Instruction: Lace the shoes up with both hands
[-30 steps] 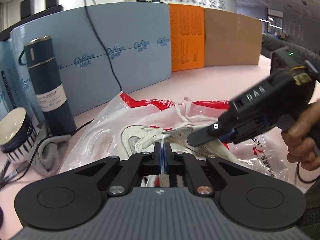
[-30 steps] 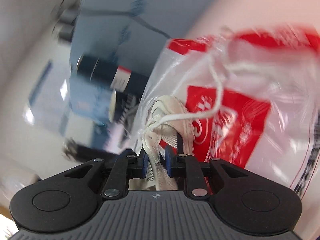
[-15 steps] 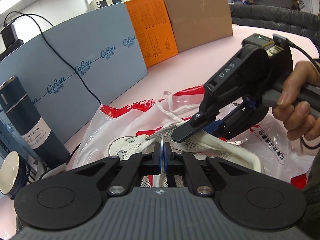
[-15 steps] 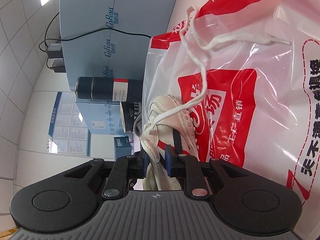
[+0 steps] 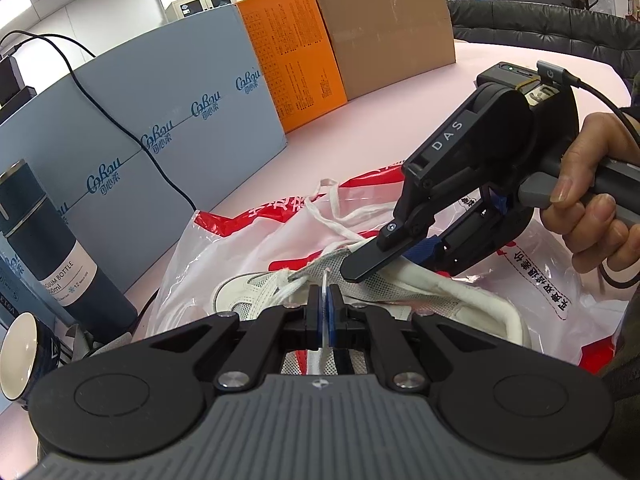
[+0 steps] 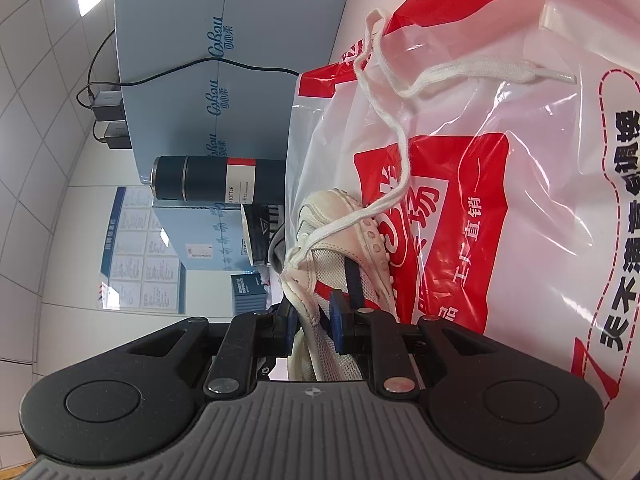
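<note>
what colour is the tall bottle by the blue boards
Dark navy bottle with a white label band and metallic cap; clearest in the left wrist view.

Open pink desk behind and right of the plastic bag: wide passage there. Far edge walled by blue panel, orange box, brown carton. Left side crowded: dark bottle upright, bowl just beside it, black cable trailing down the panel to the desk. Right tongs and the hand holding them block approach to the shoe from the right. Loose lace sprawls over the bag.
</note>
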Motion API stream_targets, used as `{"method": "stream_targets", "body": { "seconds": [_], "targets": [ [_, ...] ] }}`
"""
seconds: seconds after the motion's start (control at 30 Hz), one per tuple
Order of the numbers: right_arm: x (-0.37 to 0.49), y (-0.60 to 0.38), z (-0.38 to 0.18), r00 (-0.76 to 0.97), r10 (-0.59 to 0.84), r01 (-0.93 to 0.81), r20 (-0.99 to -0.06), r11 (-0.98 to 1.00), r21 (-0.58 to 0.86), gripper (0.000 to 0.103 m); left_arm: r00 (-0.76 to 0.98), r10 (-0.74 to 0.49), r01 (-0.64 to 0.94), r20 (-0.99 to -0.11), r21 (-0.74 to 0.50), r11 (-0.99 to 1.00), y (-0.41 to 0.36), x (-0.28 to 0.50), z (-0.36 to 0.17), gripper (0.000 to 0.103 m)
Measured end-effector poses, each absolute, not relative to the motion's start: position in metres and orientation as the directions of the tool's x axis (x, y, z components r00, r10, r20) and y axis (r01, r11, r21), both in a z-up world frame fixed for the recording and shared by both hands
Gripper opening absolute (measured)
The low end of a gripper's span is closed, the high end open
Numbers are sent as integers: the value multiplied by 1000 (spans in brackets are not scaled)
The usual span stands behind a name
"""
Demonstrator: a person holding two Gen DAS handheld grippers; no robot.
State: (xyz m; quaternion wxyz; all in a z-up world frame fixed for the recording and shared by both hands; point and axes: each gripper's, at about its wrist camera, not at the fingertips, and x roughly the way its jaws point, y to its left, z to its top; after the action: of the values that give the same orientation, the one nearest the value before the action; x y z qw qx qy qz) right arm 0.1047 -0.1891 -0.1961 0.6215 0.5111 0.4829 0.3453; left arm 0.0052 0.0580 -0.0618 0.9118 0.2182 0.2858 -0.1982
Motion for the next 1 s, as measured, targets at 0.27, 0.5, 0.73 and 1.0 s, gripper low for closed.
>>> {"method": "stream_targets", "body": {
  "seconds": [0.27,0.5,0.73,1.0],
  "targets": [
    [102,-189,-197,298,922,68,-246,237,969,17,738,-268,528,-619,283,801,56,10,-62,2],
    [102,-188,-198,298,923,68,-243,234,970,17,743,-258,514,-618,279,811,55,14,-64,2],
    [102,-183,-189,301,923,44,-238,236,971,21,749,-248,500,-615,279,820,53,19,-66,2],
    [102,-184,-162,369,913,-46,-174,205,978,69,779,-216,446,-589,277,851,56,9,-60,15]
  ]
}}
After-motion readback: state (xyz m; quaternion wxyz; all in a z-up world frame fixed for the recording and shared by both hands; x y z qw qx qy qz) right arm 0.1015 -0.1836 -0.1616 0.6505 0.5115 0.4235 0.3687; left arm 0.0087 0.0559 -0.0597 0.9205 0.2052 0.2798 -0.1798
